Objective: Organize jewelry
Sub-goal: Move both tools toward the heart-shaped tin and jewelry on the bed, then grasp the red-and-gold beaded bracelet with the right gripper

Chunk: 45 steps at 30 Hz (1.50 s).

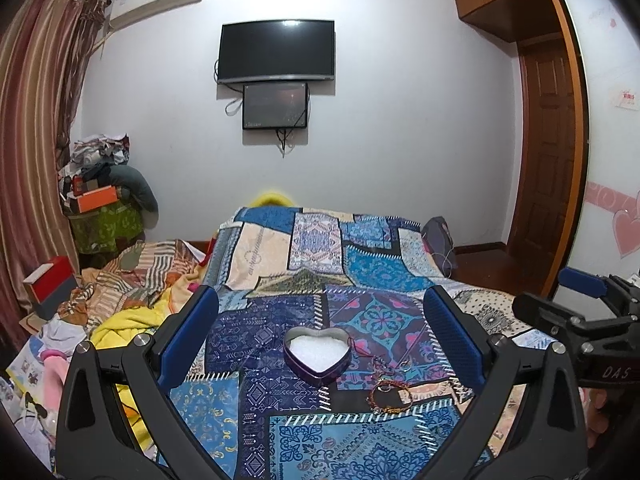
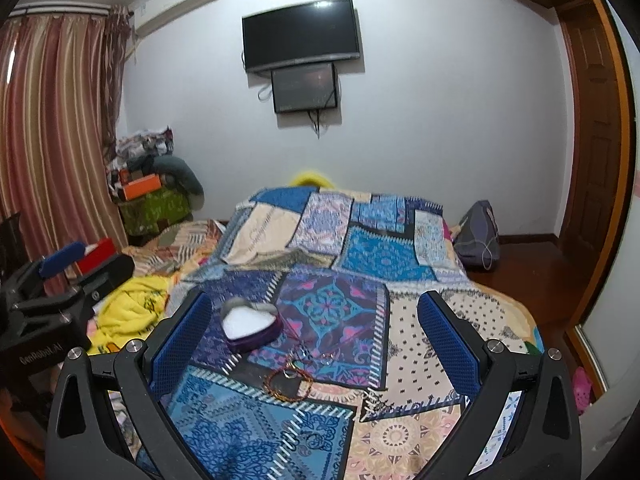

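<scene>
A purple heart-shaped tin (image 1: 316, 354) with a white lining stands open on the patchwork quilt (image 1: 320, 280); it also shows in the right wrist view (image 2: 250, 326). Beside it on the right lie a beaded bracelet (image 1: 389, 396) (image 2: 287, 384), small rings (image 2: 327, 358) and a thin red cord (image 1: 360, 350). My left gripper (image 1: 320, 320) is open and empty, above and behind the tin. My right gripper (image 2: 316, 320) is open and empty, above the jewelry. The right gripper also shows at the right edge of the left wrist view (image 1: 580, 304).
The quilt covers a bed. Crumpled blankets and a yellow towel (image 1: 128, 320) lie left of it. A red and grey box (image 1: 50, 284) and piled clutter (image 1: 100, 184) stand by the curtain. A bag (image 2: 478, 236) sits on the floor at the right, near a wooden door (image 1: 548, 160).
</scene>
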Available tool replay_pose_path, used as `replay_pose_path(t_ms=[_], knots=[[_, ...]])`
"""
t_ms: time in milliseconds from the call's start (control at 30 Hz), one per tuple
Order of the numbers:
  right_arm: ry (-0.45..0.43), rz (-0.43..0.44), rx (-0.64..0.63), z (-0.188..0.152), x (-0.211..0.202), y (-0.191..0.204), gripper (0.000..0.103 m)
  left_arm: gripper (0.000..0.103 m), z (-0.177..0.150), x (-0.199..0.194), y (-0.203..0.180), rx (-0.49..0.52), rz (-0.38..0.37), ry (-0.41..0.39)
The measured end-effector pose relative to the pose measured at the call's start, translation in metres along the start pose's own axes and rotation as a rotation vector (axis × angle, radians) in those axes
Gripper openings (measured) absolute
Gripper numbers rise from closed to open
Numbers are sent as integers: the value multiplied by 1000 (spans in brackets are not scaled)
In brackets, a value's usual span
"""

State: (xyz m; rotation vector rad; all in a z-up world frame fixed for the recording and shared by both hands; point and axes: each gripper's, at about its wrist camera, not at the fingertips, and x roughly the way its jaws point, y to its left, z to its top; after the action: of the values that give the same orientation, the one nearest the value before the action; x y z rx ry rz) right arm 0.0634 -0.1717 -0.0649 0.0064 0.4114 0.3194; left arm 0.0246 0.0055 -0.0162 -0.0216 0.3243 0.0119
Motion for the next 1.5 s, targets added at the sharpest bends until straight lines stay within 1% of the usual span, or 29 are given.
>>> replay_pose_path(t_ms=[133, 200, 333, 433, 467, 500, 533, 600, 633, 700, 767, 867, 900, 967, 1033, 1133, 1167, 1233, 1333, 1400, 1433, 1500], knots=[[79, -15, -9, -13, 27, -8, 102, 103, -7, 24, 7, -4, 7, 67], [125, -17, -14, -22, 41, -13, 102, 103, -14, 39, 14, -17, 2, 115], [205, -13, -27, -35, 60, -18, 102, 94, -30, 69, 25, -38, -10, 219], [277, 20, -34, -47, 79, -20, 102, 90, -45, 93, 30, -20, 2, 298], [295, 31, -33, -51, 84, -21, 101, 90, -48, 98, 31, -17, 4, 317], [316, 43, -33, -53, 90, -20, 98, 89, -52, 104, 31, -18, 1, 337], [349, 63, -34, -58, 97, -21, 96, 89, -56, 109, 32, -21, -14, 360], [383, 85, -30, -62, 108, -21, 89, 87, -64, 119, 31, -24, -48, 411], [405, 98, -25, -65, 113, -23, 86, 84, -68, 125, 29, -21, -64, 435], [430, 115, -19, -69, 118, -24, 80, 80, -76, 134, 25, -9, -89, 477], [451, 125, -20, -72, 123, -25, 76, 75, -85, 141, 18, 12, -112, 511], [475, 155, -26, -77, 126, -22, 75, 68, -97, 147, 8, 36, -158, 557], [490, 176, -36, -80, 128, -20, 75, 66, -100, 148, 5, 43, -170, 569], [518, 208, -59, -86, 131, -15, 75, 60, -107, 150, -1, 62, -195, 593], [536, 222, -88, -90, 134, -11, 75, 55, -114, 152, -6, 79, -216, 618], [560, 241, -124, -95, 139, -6, 66, 48, -121, 154, -11, 96, -243, 645], [567, 245, -129, -96, 142, -5, 63, 47, -122, 155, -12, 101, -252, 651], [572, 244, -136, -97, 146, -4, 60, 47, -122, 154, -14, 110, -256, 648], [567, 246, -145, -96, 148, -3, 53, 46, -122, 154, -12, 89, -282, 653], [561, 252, -153, -95, 150, -2, 43, 46, -122, 153, -12, 83, -296, 656], [558, 255, -156, -95, 151, 0, 40, 46, -122, 153, -13, 88, -299, 656], [552, 272, -153, -94, 153, 0, 27, 46, -123, 153, -16, 98, -309, 660]])
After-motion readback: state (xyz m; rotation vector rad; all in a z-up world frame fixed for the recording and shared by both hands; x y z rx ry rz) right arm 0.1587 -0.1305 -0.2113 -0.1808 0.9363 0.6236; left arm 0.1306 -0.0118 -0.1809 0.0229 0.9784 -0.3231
